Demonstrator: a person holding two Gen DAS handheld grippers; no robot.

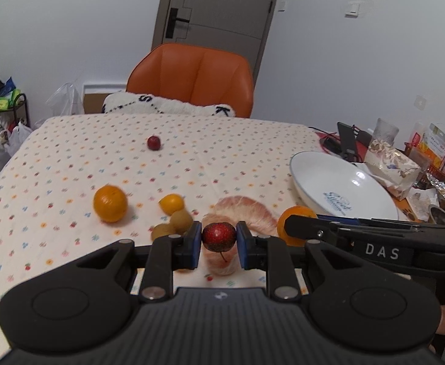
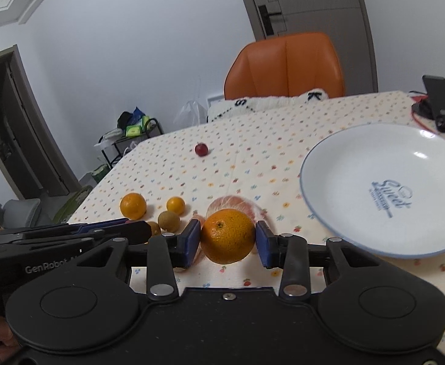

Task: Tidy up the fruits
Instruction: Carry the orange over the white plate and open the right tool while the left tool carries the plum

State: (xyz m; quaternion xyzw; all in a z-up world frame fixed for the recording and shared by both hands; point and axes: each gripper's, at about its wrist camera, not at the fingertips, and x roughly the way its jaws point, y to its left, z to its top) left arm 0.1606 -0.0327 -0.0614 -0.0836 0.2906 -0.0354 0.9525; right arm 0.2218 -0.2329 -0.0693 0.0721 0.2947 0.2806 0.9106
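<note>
- Left hand-held gripper (image 1: 218,237): clamped on a small red fruit (image 1: 218,236); soft, use light pressure.
- Right hand-held gripper (image 2: 228,236): clamped across an orange (image 2: 228,235); firm, round, may roll.
- White plate (image 2: 344,152): near the table's right edge.

Left gripper (image 1: 218,236): jaws clamped on red hawthorn berry (image 1: 218,236). Table (image 1: 237,152): white plate (image 1: 313,164) at right edge; second red berry (image 1: 153,142) toward far edge; orange (image 1: 110,203) mid-left.

The far cloth around the lone red fruit (image 1: 153,142) lies open; oranges (image 2: 133,206), small brown fruits (image 2: 169,220) and peeled pomelo (image 1: 247,210) crowd the near strip beside the plate (image 2: 338,164).
</note>
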